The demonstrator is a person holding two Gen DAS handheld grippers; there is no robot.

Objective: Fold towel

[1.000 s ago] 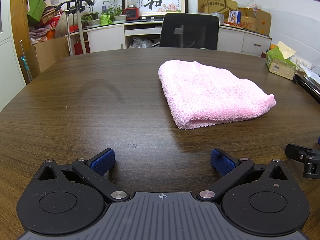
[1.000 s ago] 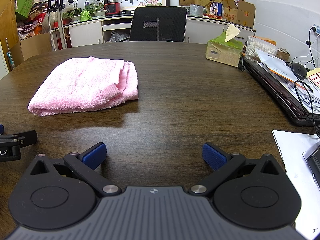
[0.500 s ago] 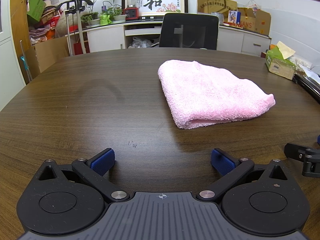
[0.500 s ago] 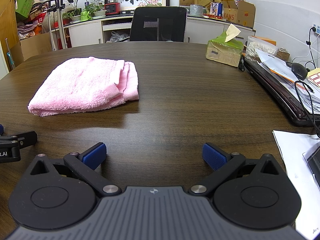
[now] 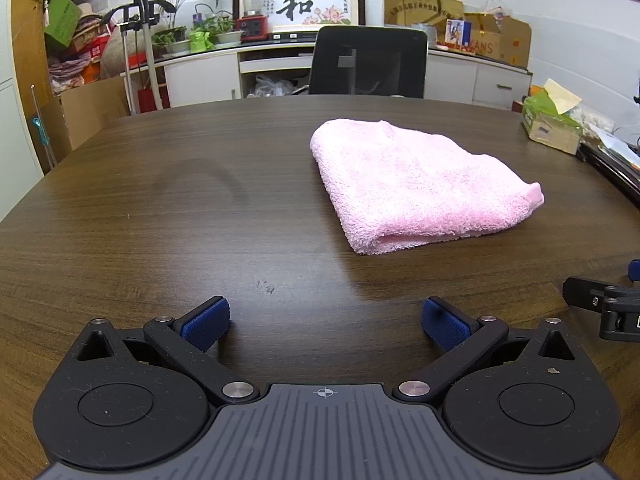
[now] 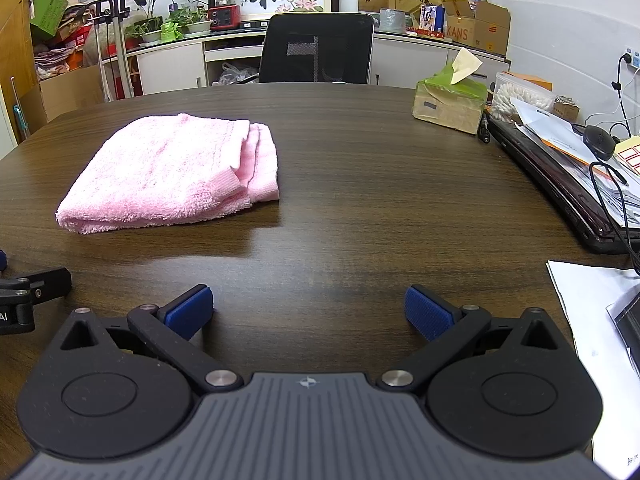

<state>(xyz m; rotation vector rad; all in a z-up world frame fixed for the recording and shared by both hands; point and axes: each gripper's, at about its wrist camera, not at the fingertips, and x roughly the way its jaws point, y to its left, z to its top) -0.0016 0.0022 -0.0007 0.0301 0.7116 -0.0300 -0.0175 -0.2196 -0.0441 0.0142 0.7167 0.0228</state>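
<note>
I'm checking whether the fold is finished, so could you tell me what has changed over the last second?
Nothing has visibly changed. The pink towel lies folded on the table in the same spot, and the left gripper and right gripper remain open and empty, held back from it.

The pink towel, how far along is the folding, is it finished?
Looks finished: the pink towel lies folded in stacked layers on the table. Nothing is in hand; the left gripper and right gripper are open, short of it. Nothing visibly remains.
</note>
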